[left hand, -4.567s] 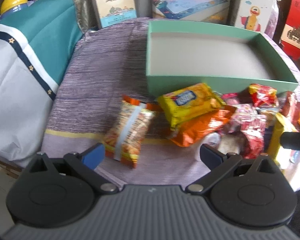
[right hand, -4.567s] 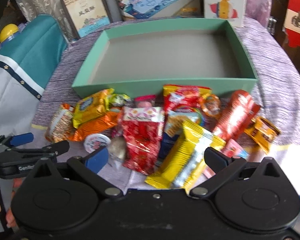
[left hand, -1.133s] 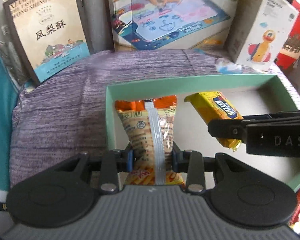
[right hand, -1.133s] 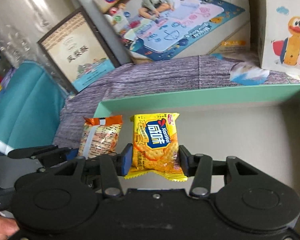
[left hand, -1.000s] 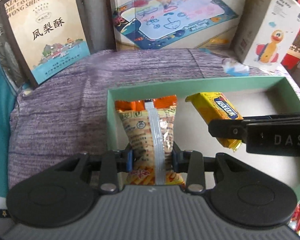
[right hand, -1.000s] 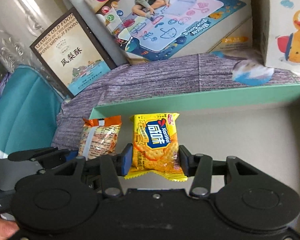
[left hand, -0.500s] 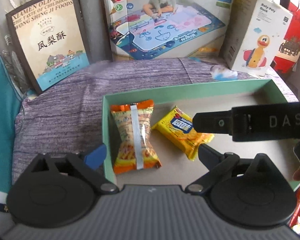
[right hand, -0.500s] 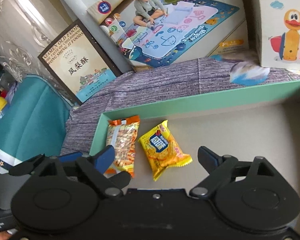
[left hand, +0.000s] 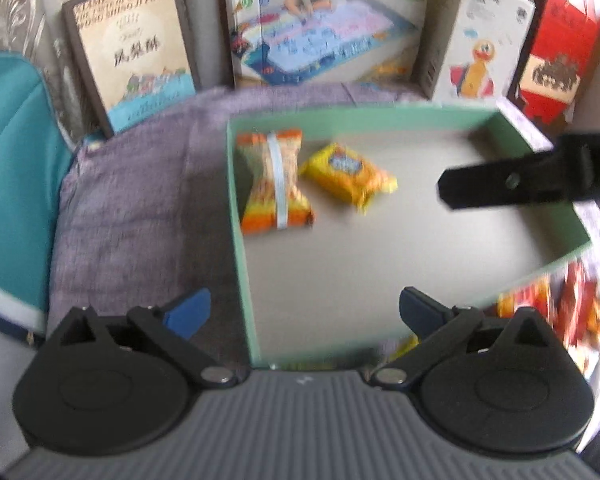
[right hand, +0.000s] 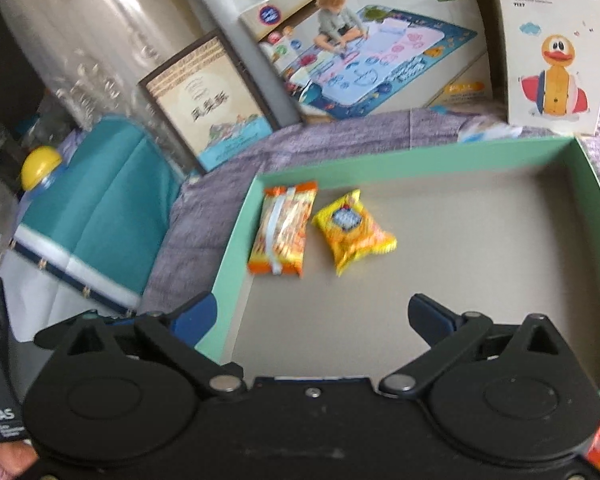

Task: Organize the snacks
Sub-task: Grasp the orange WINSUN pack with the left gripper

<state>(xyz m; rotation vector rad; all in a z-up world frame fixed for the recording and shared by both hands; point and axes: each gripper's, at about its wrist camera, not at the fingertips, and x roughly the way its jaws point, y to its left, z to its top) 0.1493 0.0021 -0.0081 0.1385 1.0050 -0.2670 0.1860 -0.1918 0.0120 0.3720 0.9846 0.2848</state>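
- The green box (right hand: 428, 164) is the biggest thing around. Its floor fills the space ahead of both my grippers and runs right under my right jaws, and most of it is bare.
- The purple cloth (left hand: 132, 200) lies past my left jaws' left finger. That finger hangs over the cloth, outside the box wall.
- My left gripper (left hand: 304, 312) has its jaws spread wide with nothing between them. My right gripper (right hand: 314, 314) is the same, wide and empty.
- The orange noodle pack (right hand: 282, 234) lies flat ahead of my jaws, up against the box's left wall.
- The yellow cracker pack (right hand: 352, 230) lies just right of it, tilted, nearly touching.
- The leftover snack pile (left hand: 560, 312) is off by my left jaws' right finger, outside the near wall, blurry.
- My take for doing this well: stay wide, clear the wall before dropping toward the pile, grab one pack per gripper, then line them up beside those two so the row stays tidy.
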